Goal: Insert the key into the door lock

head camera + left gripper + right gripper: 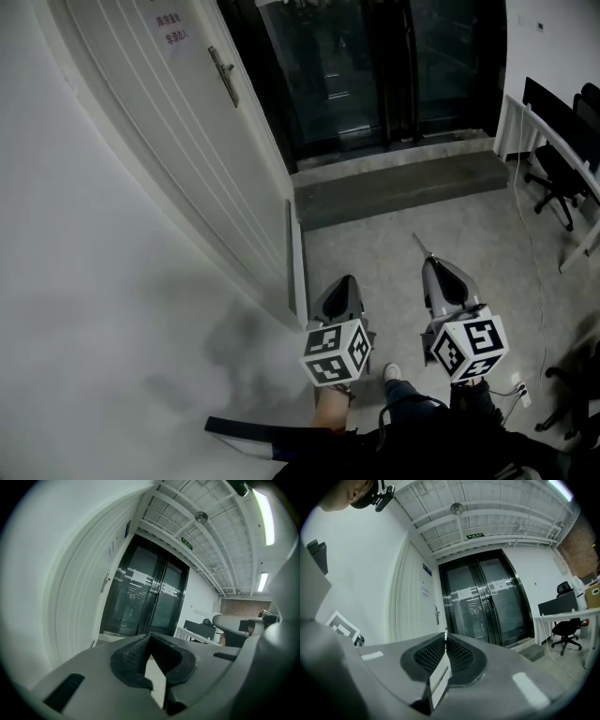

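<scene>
The white door (pixel 197 141) stands to the left, far ahead of both grippers. Its metal handle and lock plate (pixel 223 75) show small in every view, as the handle (pixel 106 581) and the handle (pixel 437 615); the keyhole is too small to make out. My right gripper (pixel 429 264) is shut on the key (pixel 419 245), whose thin tip pokes out beyond the jaws. In the right gripper view the key (pixel 446 633) sticks out at the jaw tips with a white tag (pixel 439 677) hanging between the pads. My left gripper (pixel 345 281) is shut with nothing in it, its pads (pixel 133 656) pressed together at the tip.
Dark glass double doors (pixel 375 66) fill the far wall behind a raised grey step (pixel 403 187). A white desk (pixel 553 141) and black office chairs (pixel 553 183) stand at the right, with a cable (pixel 539 281) on the floor. The person's shoe (pixel 392 373) shows below.
</scene>
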A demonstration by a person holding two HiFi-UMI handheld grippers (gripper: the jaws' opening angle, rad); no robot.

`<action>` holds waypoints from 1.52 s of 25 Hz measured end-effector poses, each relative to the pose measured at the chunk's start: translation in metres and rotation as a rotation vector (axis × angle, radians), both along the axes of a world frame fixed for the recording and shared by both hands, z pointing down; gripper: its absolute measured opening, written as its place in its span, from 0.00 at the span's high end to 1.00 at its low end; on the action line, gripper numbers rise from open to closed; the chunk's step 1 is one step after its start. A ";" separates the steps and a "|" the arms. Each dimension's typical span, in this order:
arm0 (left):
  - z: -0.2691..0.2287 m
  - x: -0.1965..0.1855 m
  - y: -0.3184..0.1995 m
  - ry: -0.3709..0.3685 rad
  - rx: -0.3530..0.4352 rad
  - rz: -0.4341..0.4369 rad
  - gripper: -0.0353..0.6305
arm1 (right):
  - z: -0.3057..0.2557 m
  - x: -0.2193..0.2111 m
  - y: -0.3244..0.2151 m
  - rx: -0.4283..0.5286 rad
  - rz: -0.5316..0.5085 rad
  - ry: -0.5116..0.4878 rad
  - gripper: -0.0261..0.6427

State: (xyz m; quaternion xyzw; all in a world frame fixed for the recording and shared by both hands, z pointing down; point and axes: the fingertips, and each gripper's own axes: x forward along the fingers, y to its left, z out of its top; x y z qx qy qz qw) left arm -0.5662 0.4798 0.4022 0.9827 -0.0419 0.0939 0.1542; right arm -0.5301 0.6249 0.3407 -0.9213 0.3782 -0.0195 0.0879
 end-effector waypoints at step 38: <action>-0.019 0.384 -0.177 0.006 0.018 -0.010 0.95 | -0.009 0.379 -0.175 -0.013 -0.047 0.003 0.94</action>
